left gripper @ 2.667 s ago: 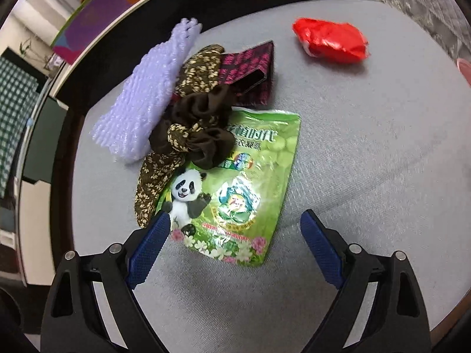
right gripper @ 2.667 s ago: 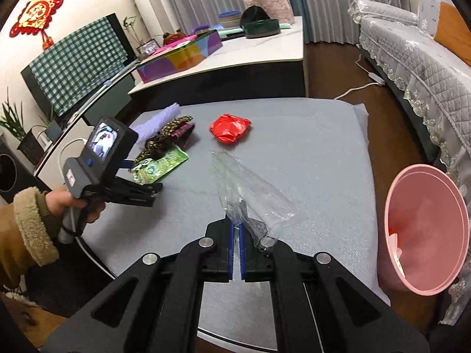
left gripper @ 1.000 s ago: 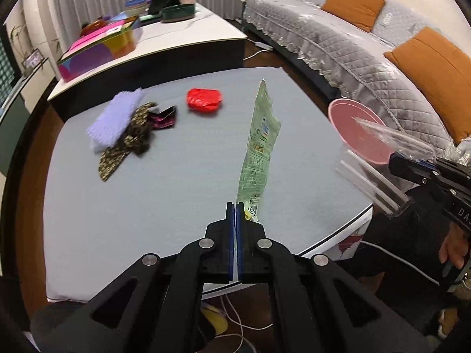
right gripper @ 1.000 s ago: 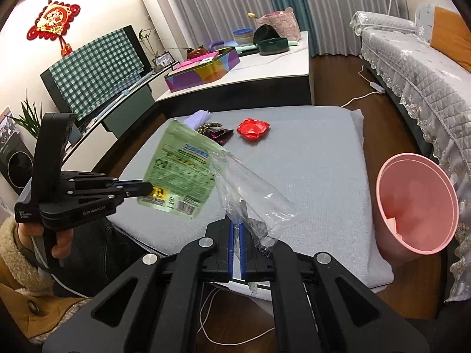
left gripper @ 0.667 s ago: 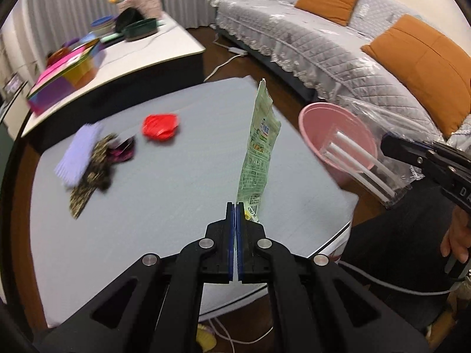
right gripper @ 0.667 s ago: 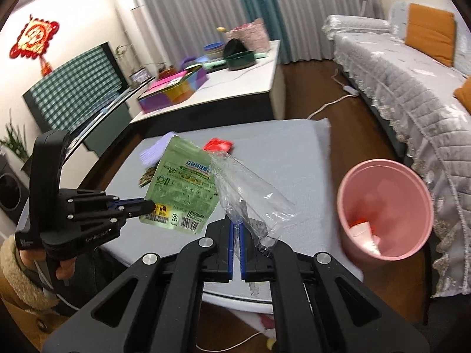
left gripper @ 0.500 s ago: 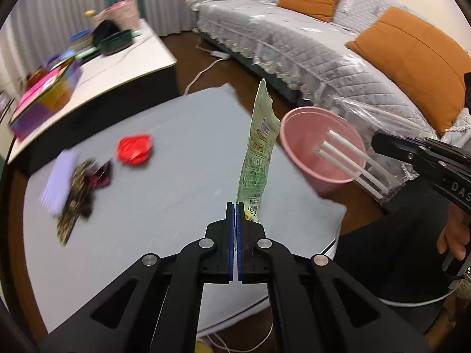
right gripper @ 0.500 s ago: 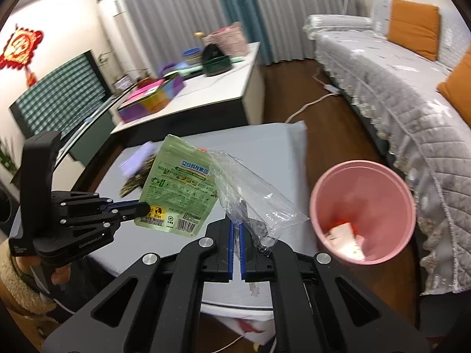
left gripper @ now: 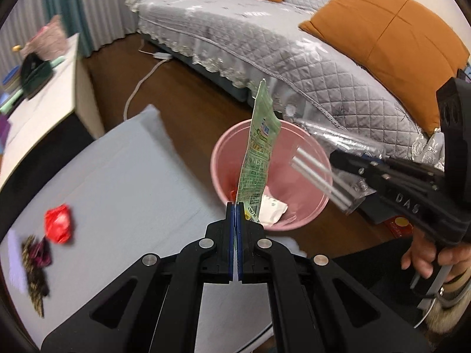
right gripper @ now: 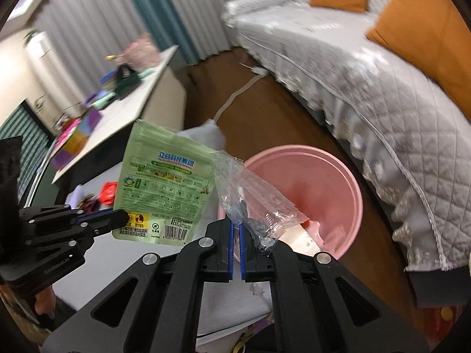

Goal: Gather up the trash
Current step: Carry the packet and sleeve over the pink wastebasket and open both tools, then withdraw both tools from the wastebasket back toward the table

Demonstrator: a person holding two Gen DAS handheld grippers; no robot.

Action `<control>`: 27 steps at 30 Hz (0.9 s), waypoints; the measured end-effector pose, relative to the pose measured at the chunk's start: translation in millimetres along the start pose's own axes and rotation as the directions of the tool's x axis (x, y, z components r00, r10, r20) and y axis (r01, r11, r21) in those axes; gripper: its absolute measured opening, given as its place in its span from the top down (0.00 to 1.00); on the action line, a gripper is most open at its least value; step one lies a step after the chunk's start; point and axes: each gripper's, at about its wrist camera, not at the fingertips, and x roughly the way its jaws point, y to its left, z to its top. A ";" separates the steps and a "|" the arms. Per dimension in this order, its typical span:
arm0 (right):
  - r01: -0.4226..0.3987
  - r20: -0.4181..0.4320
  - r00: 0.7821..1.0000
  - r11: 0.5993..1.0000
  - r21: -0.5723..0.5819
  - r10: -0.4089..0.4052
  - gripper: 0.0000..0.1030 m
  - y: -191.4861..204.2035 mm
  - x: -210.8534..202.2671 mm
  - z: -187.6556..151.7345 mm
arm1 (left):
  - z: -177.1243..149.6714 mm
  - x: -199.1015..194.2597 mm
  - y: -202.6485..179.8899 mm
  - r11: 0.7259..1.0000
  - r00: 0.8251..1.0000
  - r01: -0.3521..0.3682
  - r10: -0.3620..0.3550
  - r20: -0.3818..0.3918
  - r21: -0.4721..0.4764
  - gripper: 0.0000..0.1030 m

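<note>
My left gripper (left gripper: pixel 235 206) is shut on the bottom corner of a green snack pouch (left gripper: pixel 257 153), which stands edge-on above the pink bin (left gripper: pixel 223 153). In the right wrist view the same green snack pouch (right gripper: pixel 164 185) hangs flat from the left gripper (right gripper: pixel 125 217). The right gripper (right gripper: pixel 235 225) is shut on a crumpled clear plastic bag (right gripper: pixel 253 197), held over the near rim of the pink bin (right gripper: pixel 347 182). From the left wrist view that clear plastic bag (left gripper: pixel 332 147) shows at the bin's right side. White and red scraps lie inside the bin.
A red wrapper (left gripper: pixel 59 226) and dark patterned scrunchies (left gripper: pixel 35 261) lie on the grey table (left gripper: pixel 117 206) at the left. A grey quilted sofa (left gripper: pixel 309 53) with orange cushions stands behind the bin. A white side table (right gripper: pixel 141 94) with clutter is further back.
Both grippers have swung right from over the table to above the pink bin, carrying the pouch and the plastic bag. The bin has grown larger and more central in both views.
</note>
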 end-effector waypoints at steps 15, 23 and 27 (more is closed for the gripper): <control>0.119 -0.052 0.992 0.982 0.144 -0.113 0.31 -61.6 36.0 23.6 | 49.3 80.2 -3.8 0.995 0.999 -0.044 0.042 -0.026 -0.091 0.18; 0.163 -0.044 0.986 0.976 0.144 -0.158 0.21 -61.8 33.7 24.8 | 41.8 82.2 16.4 0.987 0.996 -0.070 0.061 -0.064 -0.145 0.18; 0.135 -0.034 0.991 0.981 0.137 -0.132 0.13 -51.0 27.9 24.1 | 26.6 62.2 28.4 0.981 0.996 -0.088 0.081 -0.048 -0.174 0.18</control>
